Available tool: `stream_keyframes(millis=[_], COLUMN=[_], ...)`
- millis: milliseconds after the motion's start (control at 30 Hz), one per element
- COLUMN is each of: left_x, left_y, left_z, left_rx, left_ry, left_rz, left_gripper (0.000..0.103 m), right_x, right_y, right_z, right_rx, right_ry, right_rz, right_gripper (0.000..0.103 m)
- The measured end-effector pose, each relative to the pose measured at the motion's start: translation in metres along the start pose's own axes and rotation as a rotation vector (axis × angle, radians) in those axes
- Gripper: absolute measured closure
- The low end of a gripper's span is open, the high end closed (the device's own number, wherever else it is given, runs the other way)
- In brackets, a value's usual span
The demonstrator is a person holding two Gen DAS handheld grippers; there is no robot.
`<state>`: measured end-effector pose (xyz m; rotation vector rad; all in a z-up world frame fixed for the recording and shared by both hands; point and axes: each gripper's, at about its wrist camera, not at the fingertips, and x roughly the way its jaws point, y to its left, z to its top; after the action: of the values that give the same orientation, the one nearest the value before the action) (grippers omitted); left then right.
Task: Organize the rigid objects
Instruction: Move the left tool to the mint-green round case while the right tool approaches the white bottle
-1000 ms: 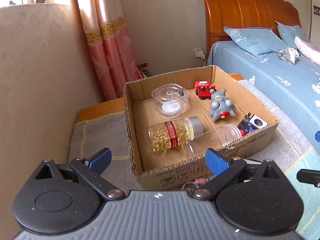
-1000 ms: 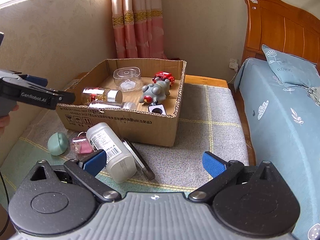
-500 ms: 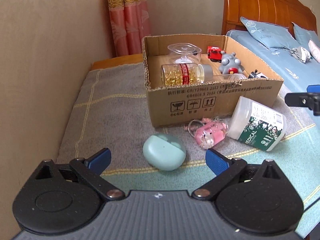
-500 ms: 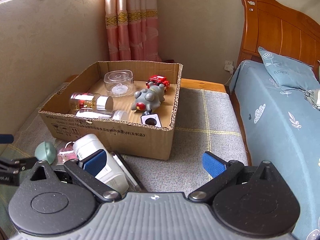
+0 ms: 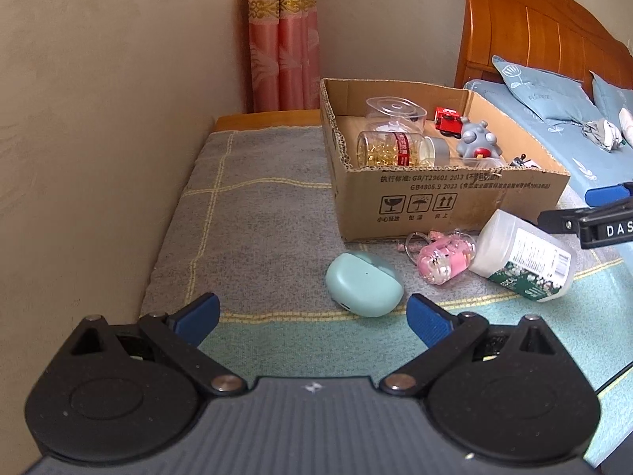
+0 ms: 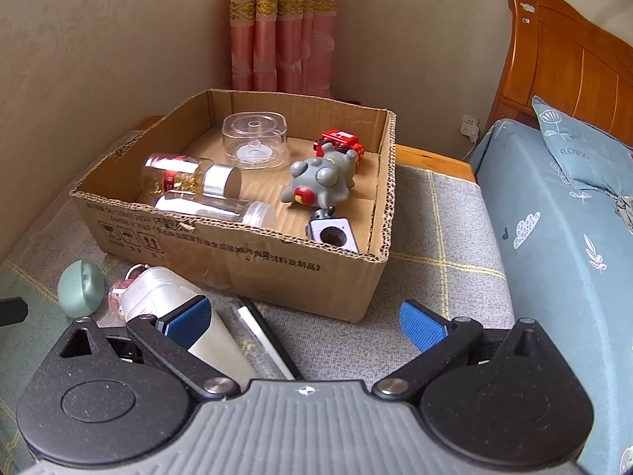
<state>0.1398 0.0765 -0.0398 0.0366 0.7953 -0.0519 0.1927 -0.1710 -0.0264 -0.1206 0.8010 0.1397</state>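
Note:
A cardboard box (image 5: 455,202) (image 6: 245,261) stands on a blanket-covered bench. It holds a capsule jar (image 5: 399,149), a clear tub (image 6: 254,140), a grey toy (image 6: 322,180), a red toy car (image 6: 340,140), a clear bottle (image 6: 221,208) and a small white device (image 6: 332,233). In front of it lie a mint earbud case (image 5: 364,283) (image 6: 79,287), a pink keychain (image 5: 443,257), a white jar (image 5: 522,255) (image 6: 178,308) and a dark flat stick (image 6: 265,340). My left gripper (image 5: 312,316) is open, just short of the mint case. My right gripper (image 6: 302,320) is open above the white jar and stick.
A beige wall (image 5: 99,118) runs along the bench's left side. A pink curtain (image 6: 285,27) hangs behind the box. A bed with blue sheets (image 6: 561,237) and a wooden headboard (image 5: 534,35) lies to the right. The right gripper's finger (image 5: 585,225) shows at the left view's right edge.
My left gripper has pulled back from over the box and dropped toward the mint case. My right gripper has moved forward and lower over the white jar. Both stay open.

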Motion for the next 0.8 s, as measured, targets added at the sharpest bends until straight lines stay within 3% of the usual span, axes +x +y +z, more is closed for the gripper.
stream_keyframes(millis=[433, 633, 800], left_x=[-0.005, -0.002, 0.002], left_y=[0.009, 0.01, 0.01], left_z=[-0.005, -0.006, -0.007], left_rx=[-0.025, -0.028, -0.028], left_ry=[-0.02, -0.012, -0.003], left_rz=[-0.027, -0.036, -0.042], left_gripper=[0.003, 0.003, 0.003], right_x=[-0.011, -0.004, -0.002], right_y=[0.058, 0.073, 0.054], right_z=[-0.024, -0.045, -0.056], right_rx=[-0.099, -0.159, -0.126], right_ry=[0.025, 0.052, 0.073], right_rz=[0.123, 0.085, 0.058], right_gripper=[0.0, 0.0, 0.0])
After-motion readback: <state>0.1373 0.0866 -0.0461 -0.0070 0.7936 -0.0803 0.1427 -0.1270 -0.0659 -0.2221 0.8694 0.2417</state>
